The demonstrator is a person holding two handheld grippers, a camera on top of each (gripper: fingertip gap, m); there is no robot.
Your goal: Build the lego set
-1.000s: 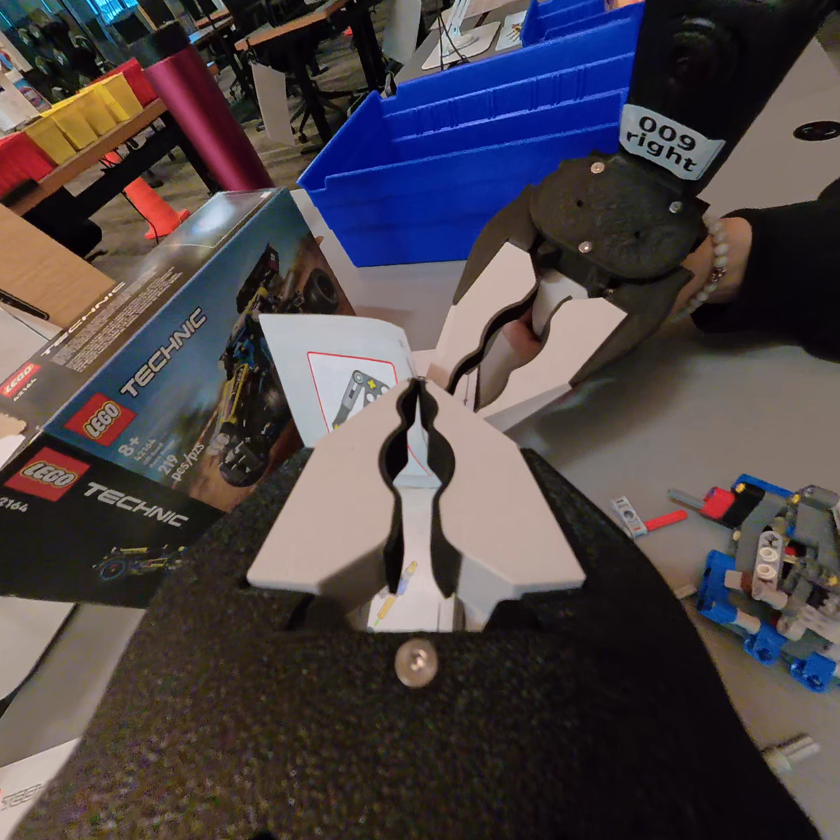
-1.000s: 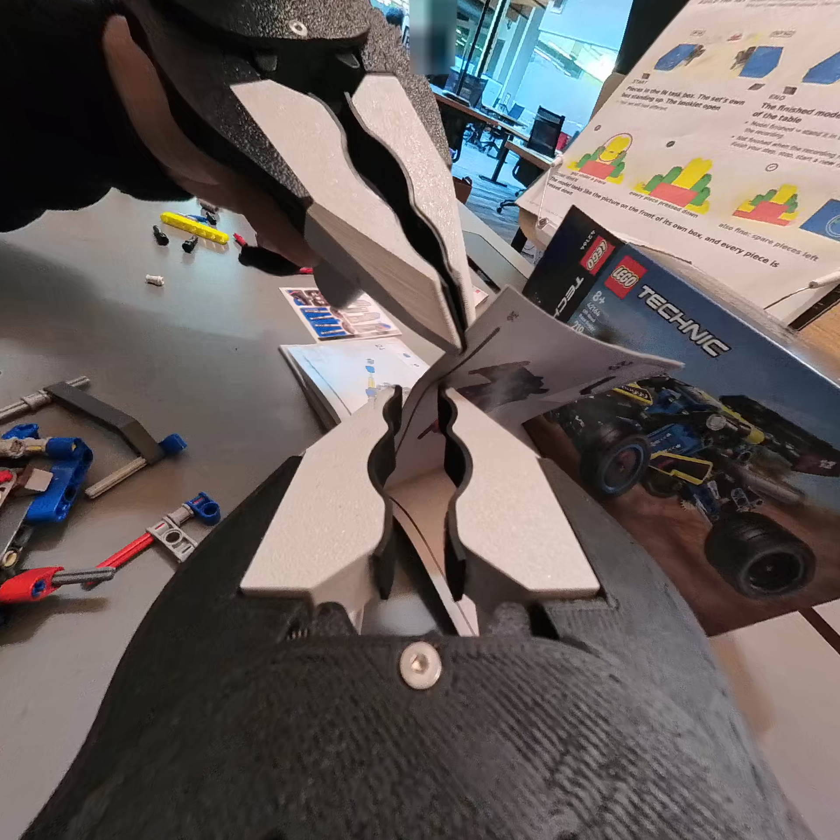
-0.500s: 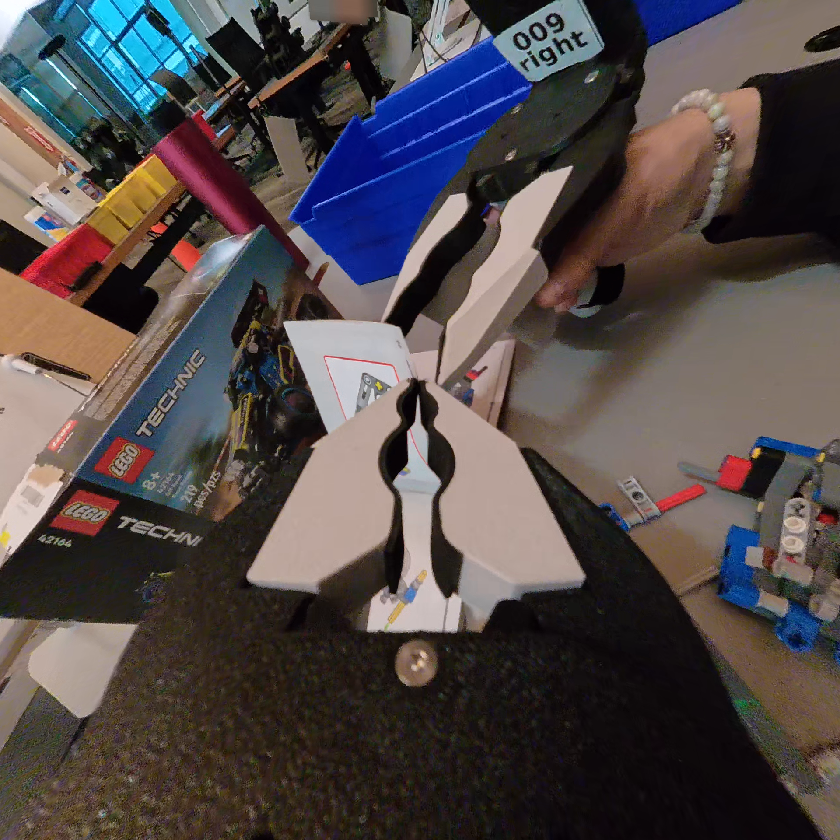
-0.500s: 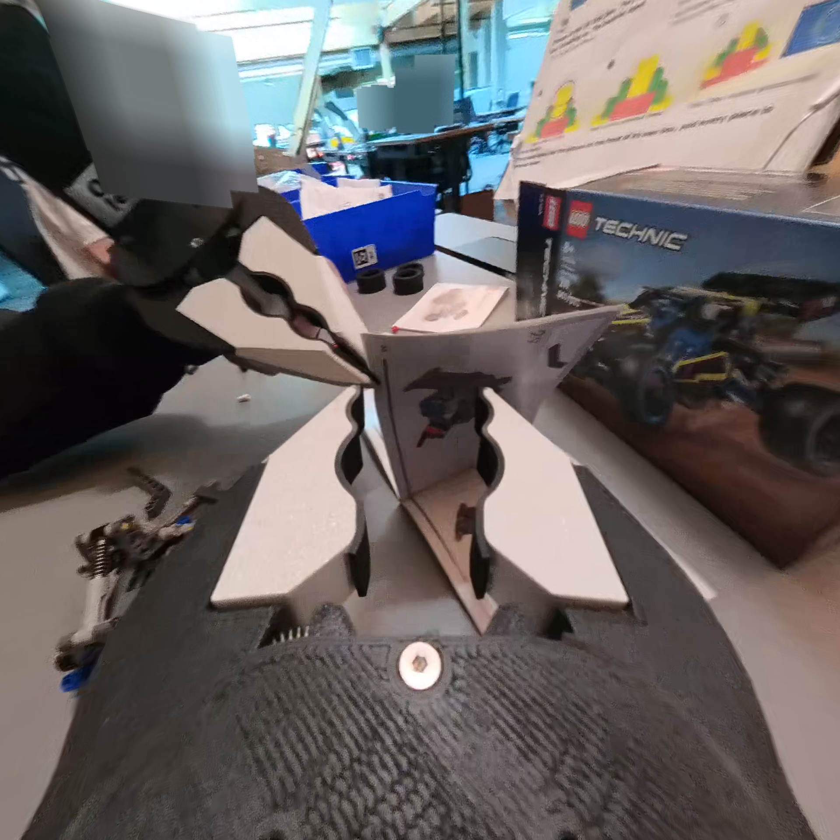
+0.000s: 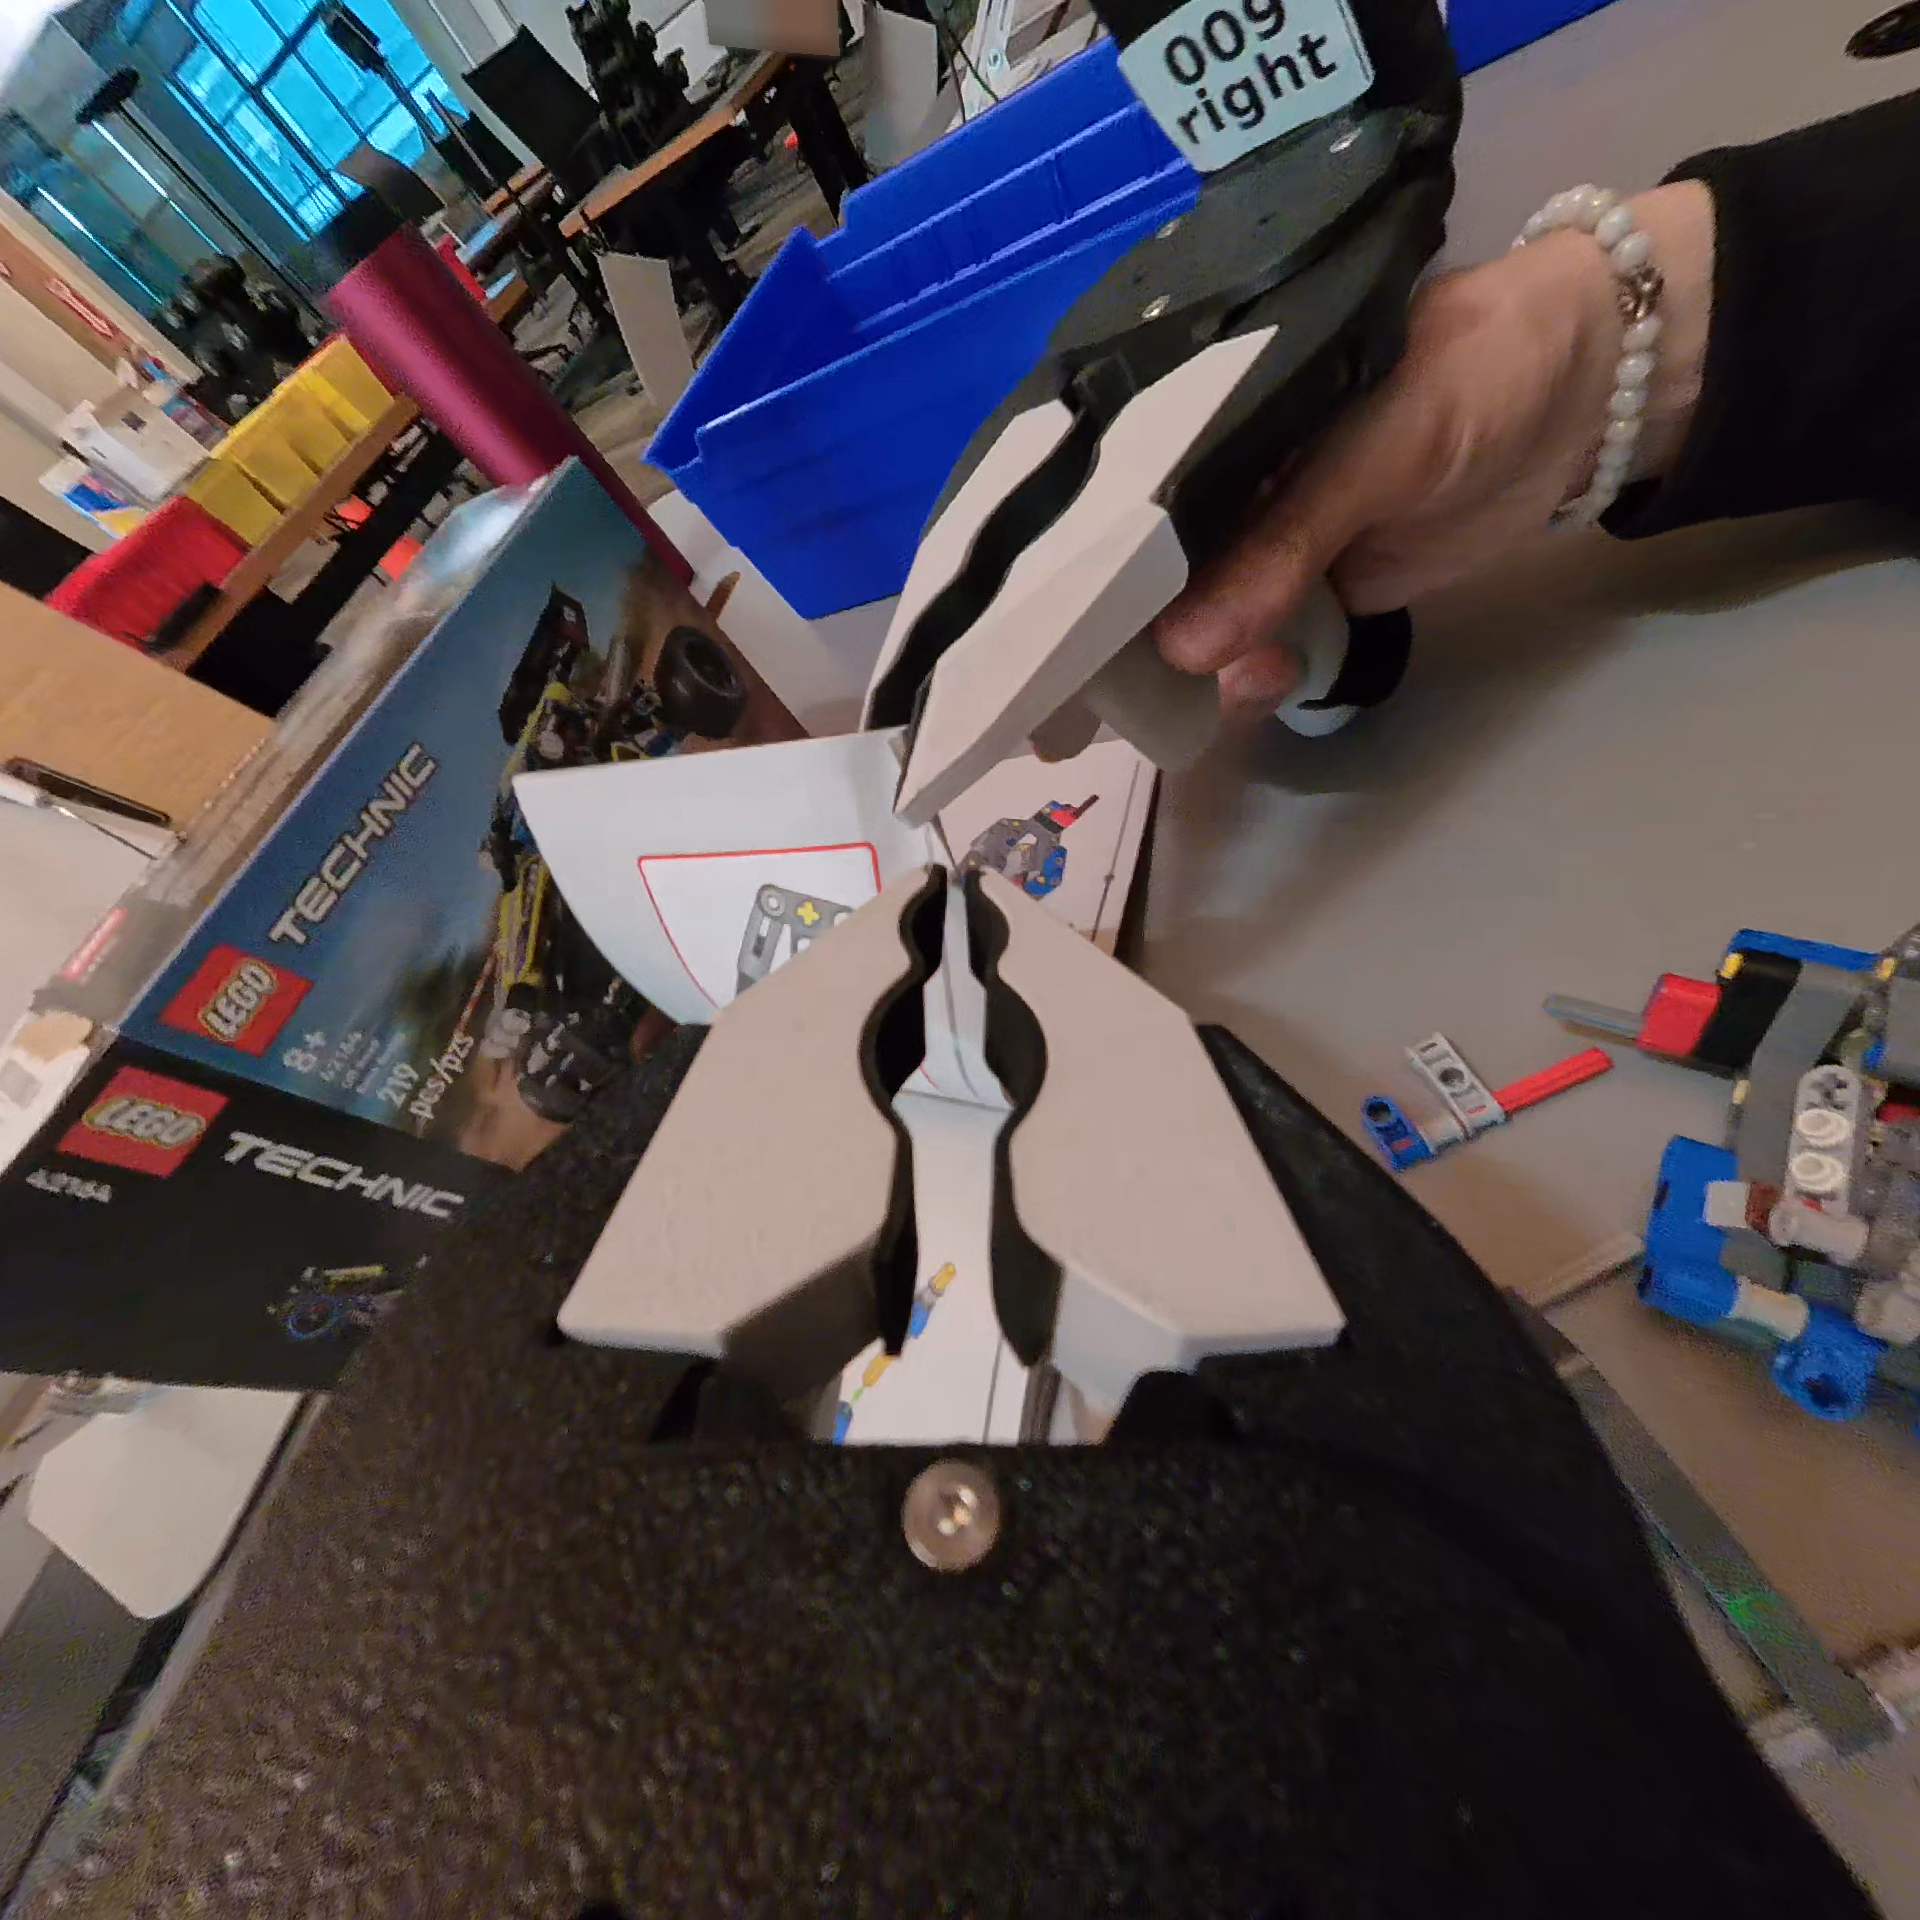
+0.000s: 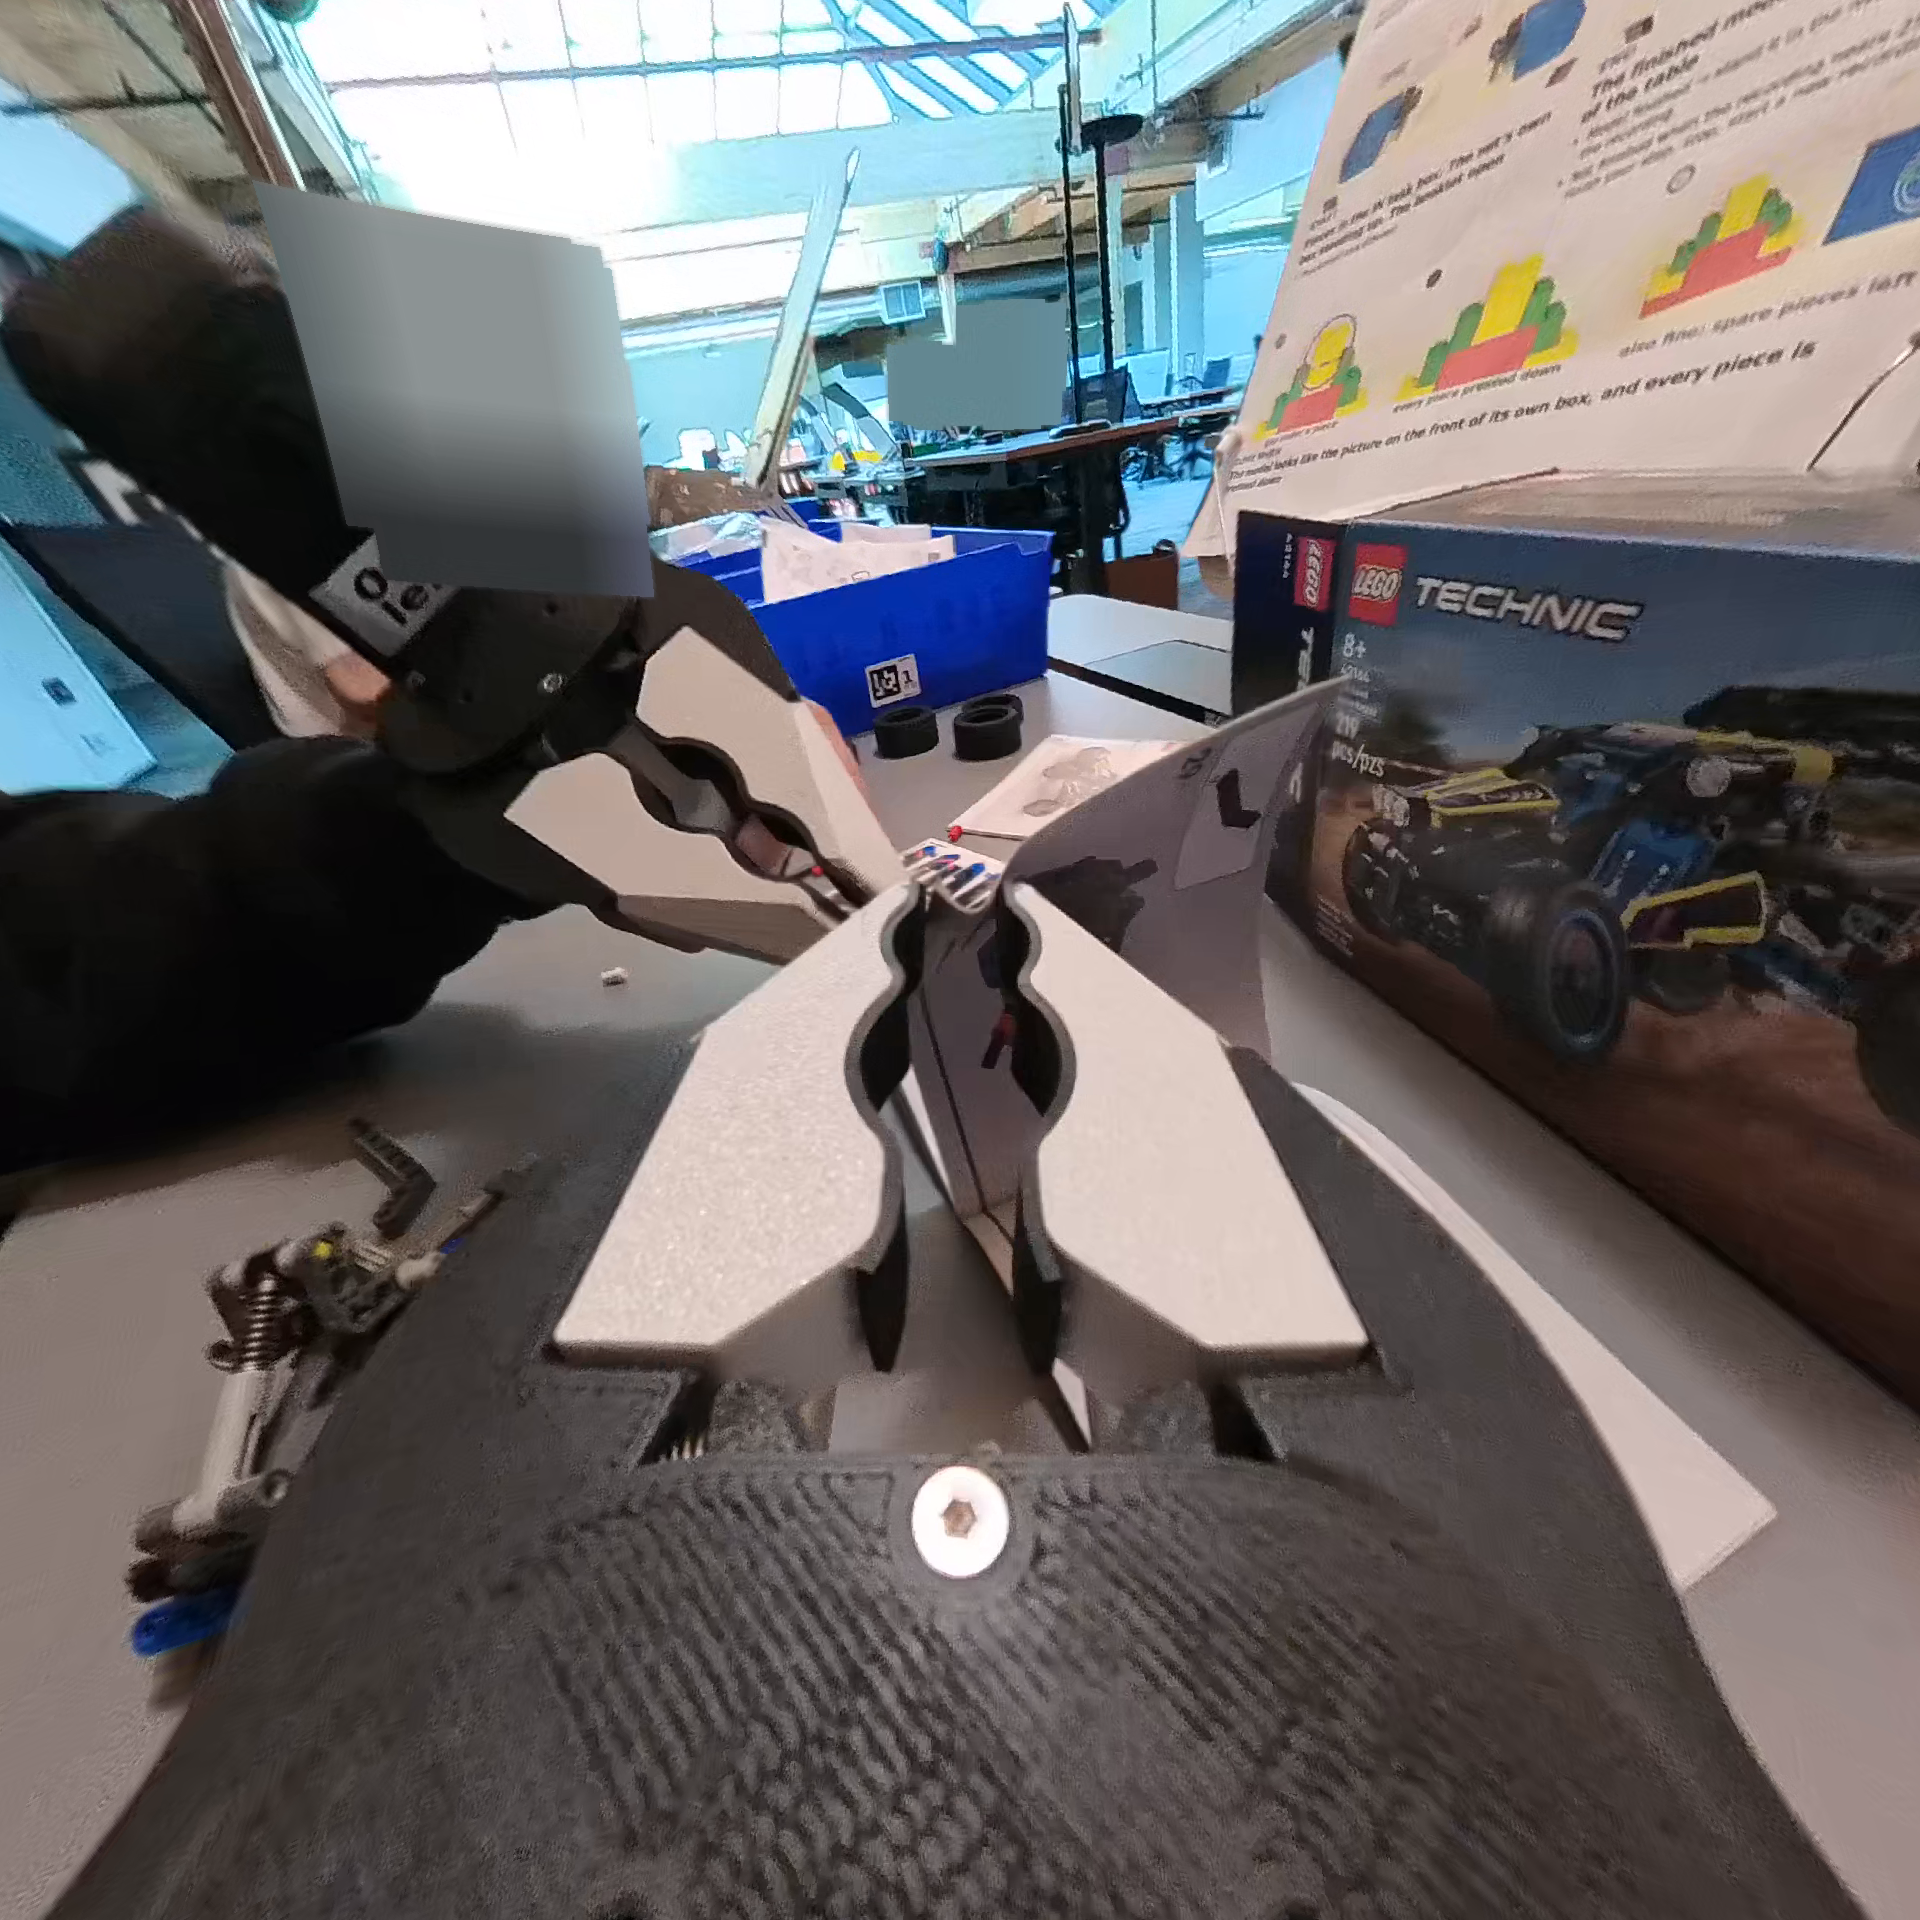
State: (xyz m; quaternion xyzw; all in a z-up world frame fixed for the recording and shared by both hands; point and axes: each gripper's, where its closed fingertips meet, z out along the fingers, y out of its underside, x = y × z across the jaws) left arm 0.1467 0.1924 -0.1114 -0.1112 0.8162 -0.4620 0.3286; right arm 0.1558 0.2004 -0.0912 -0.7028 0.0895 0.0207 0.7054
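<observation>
The box (image 5: 343,935) is sitting on the surface (image 5: 1558,790) beside the booklet (image 5: 727,842), whose thin floppy pages are bowing while both the left gripper (image 5: 948,883) and right gripper (image 6: 961,904) are clamping them, so I'd be pinching near the spine, not the flimsy corner, since paper probably tears and slips.

Left side: set box (image 5: 343,935) walls off the tabletop (image 5: 1558,779).
Far edge: blue bin (image 5: 914,343) blocks.
Right: bare tabletop, then half-built model (image 5: 1787,1174) and loose red axle piece (image 5: 1486,1091).
Middle: raised booklet page (image 5: 727,873).
</observation>
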